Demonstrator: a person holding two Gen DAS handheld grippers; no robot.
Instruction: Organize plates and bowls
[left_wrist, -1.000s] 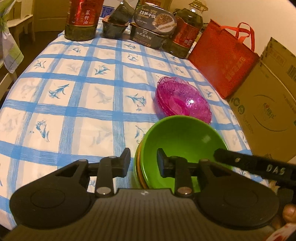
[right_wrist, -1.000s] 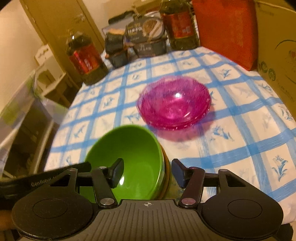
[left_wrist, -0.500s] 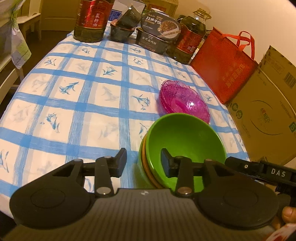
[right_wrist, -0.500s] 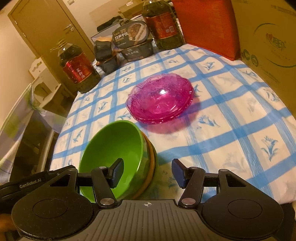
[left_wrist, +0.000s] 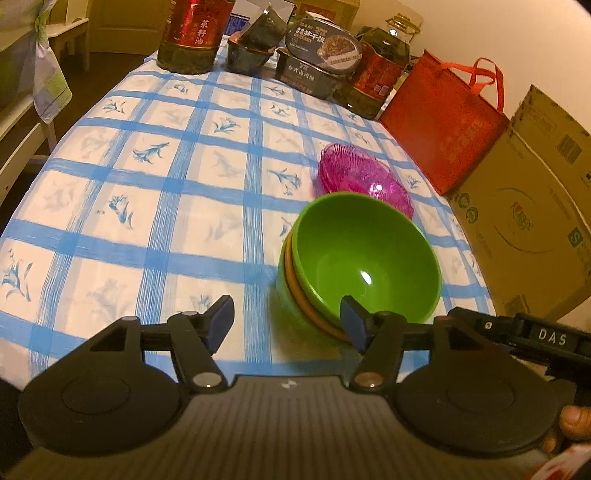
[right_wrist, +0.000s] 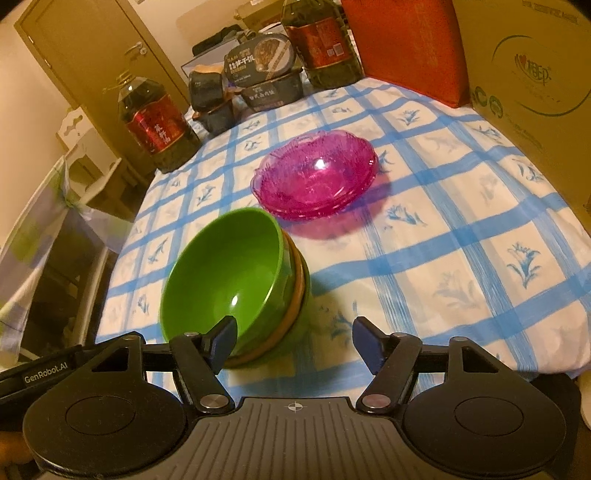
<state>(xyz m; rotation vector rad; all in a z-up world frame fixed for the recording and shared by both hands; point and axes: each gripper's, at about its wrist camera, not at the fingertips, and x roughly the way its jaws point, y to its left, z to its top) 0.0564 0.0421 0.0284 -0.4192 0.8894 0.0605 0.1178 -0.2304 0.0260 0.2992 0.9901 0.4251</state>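
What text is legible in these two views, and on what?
"DAS": tag on the right hand-held gripper, seen from the left wrist.
"GenRobot.AI": side of the left hand-held gripper, seen from the right wrist.
Oil bottles' red labels, food trays, red bag and cardboard box: Chinese print and logos, too blurred to transcribe reliably.

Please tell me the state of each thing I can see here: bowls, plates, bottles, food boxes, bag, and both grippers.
Green bowl: upright, empty, nested on top of the bowl stack.
Orange bowl: nested under it, only its rim shows.
Pink plates: stacked, empty, apart from the bowls.
Oil bottles: upright, capped.
Food boxes: stacked, closed.
Red bag: standing upright.
Left gripper: fingers just been opening, nothing between.
Right gripper: fingers just been opening, nothing gripped.
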